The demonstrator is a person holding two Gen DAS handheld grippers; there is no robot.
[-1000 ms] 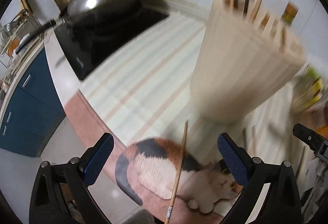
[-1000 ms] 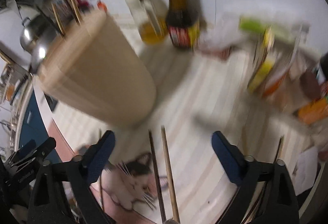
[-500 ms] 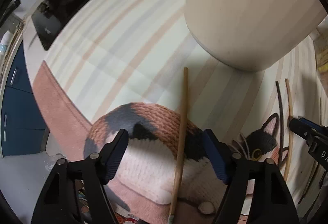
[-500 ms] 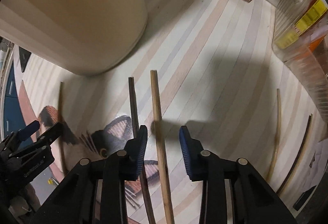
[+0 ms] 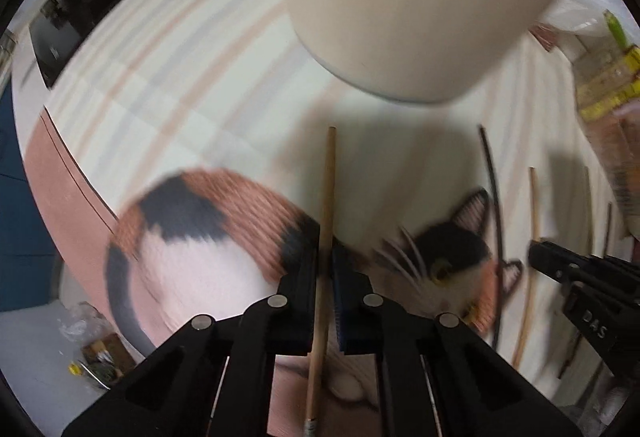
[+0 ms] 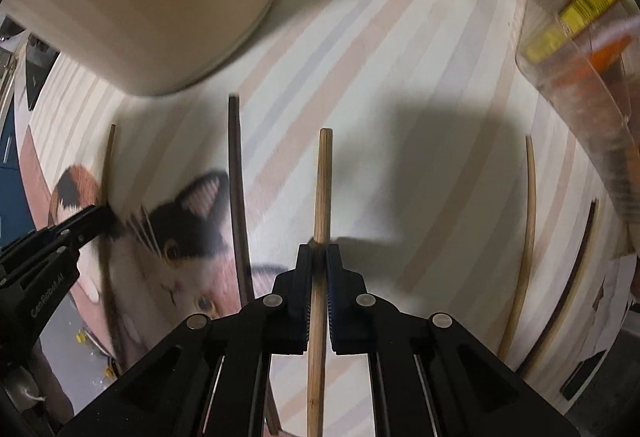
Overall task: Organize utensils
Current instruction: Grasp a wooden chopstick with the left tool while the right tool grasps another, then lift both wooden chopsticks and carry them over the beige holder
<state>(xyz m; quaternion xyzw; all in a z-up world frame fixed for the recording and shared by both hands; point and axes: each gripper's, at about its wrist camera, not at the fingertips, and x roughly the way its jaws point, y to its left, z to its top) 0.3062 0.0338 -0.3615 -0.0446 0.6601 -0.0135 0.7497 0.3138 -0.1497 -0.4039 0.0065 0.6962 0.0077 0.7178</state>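
Slim round wooden chopstick [image 5: 327, 197] on soft striped cat-print mat [image 5: 192, 77]

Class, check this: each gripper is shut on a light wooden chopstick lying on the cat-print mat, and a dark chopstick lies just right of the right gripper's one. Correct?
Almost. In the right wrist view the dark chopstick lies left of the light chopstick in the right gripper, not right. The left gripper likewise clamps a light chopstick on the mat.
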